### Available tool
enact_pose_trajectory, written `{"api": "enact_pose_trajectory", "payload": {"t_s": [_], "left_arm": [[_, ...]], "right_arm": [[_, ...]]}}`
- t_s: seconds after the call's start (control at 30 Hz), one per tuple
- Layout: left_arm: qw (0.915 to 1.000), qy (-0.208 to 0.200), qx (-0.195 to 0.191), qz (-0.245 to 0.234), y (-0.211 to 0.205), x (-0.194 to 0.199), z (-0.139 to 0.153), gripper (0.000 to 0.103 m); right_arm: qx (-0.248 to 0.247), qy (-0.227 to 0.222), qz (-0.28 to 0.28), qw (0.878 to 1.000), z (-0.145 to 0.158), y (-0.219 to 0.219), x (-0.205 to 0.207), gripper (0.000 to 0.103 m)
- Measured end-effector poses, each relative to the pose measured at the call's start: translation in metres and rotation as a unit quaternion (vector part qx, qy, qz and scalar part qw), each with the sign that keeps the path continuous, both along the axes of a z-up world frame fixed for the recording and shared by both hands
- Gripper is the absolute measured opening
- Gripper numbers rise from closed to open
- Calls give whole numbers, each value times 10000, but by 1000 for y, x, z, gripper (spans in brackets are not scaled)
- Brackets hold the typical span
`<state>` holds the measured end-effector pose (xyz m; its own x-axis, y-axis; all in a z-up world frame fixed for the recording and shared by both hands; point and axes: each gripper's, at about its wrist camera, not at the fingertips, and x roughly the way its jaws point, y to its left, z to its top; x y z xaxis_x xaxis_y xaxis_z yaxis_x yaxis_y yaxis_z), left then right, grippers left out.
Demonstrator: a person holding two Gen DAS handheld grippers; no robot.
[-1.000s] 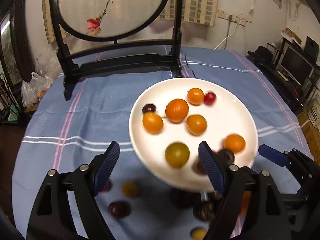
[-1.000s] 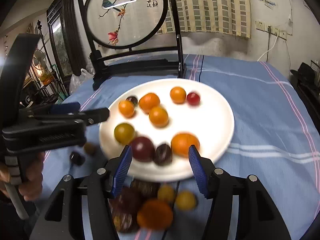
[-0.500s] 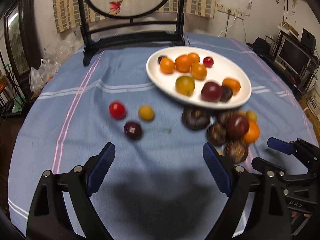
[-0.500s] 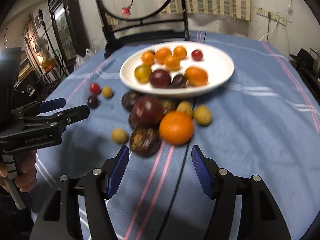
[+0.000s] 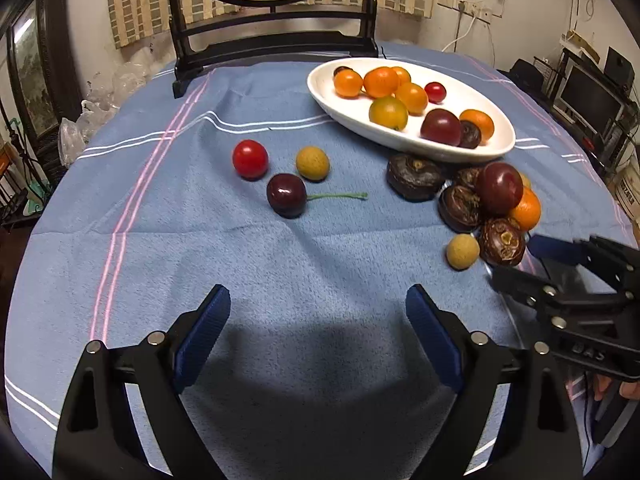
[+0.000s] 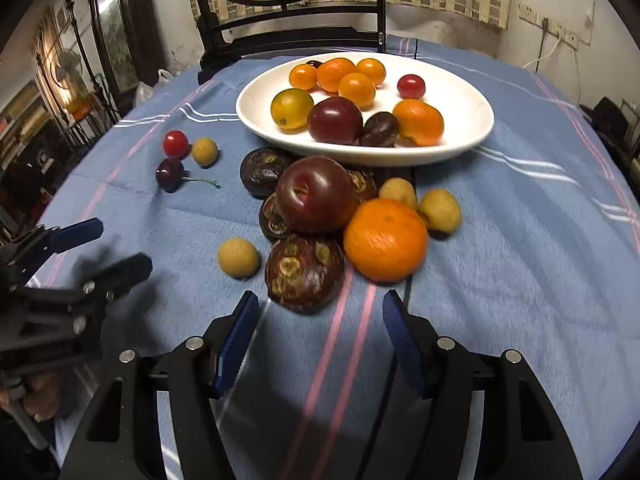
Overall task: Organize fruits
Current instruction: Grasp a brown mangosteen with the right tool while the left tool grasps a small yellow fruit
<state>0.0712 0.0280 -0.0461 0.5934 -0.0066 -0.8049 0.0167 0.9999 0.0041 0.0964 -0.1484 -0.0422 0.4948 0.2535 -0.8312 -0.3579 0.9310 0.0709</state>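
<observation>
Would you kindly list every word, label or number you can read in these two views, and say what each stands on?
"DAS": embossed on the black body of the right tongs, seen in the left wrist view; the lettering is partly cut off.
Cardboard box at the right edge: printing too blurred to read.
Nothing legible on the fruit or white plate.

Left wrist cam looks steeply down along its fingers over the blue cloth [image 5: 280,264], fruit ahead at right. Right wrist cam, same tilt, sits closer to the pile. Both share the white plate [image 5: 404,140] [image 6: 460,148], w/ each seeing the other gripper.
</observation>
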Motion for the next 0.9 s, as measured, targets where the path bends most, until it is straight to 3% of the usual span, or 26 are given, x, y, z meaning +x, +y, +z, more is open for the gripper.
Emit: {"api": "enact_pose_trajectory", "payload": {"t_s": [0.17, 0.33, 0.87, 0.9], "left_arm": [[9999, 69, 44, -113, -5, 2, -1, 87], [9998, 181, 12, -63, -4, 5, -1, 87], [9973, 299, 309, -598, -71, 25, -1, 87], [9970, 317, 330, -617, -75, 27, -3, 83]], "right_arm": [[-304, -159, -13, 9994, -2, 13, 7, 65], [-164, -187, -112, 9996, 0, 2, 8, 40], [877, -44, -235, 9959, 10, -65, -12, 40], [952, -36, -268, 9951, 10, -69, -12, 40]]}}
